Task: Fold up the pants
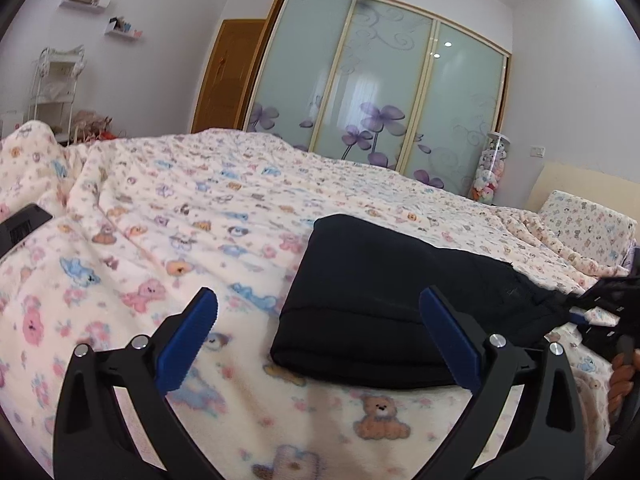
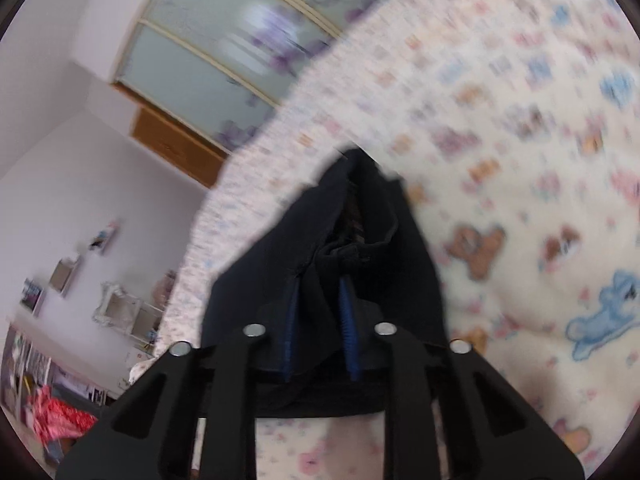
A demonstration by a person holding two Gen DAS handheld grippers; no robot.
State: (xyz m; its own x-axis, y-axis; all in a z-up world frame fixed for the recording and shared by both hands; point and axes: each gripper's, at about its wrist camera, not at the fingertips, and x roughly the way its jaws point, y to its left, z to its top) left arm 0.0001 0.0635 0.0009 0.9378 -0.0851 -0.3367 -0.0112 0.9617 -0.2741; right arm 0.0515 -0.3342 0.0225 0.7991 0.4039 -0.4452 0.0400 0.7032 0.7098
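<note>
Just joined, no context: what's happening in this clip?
A person with two handheld grippers is folding black pants on a bed with a teddy-print blanket. The right gripper is shut on one end of the pants. The left gripper is open, just short of the folded bundle and touching nothing.

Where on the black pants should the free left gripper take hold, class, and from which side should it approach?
Probably the near folded edge of the black pants, approached from the front along the blanket. That edge is thick, rounded and faces the open left gripper, whose fingers already straddle it. The right gripper pinches the far right end, so stay clear of there.
</note>
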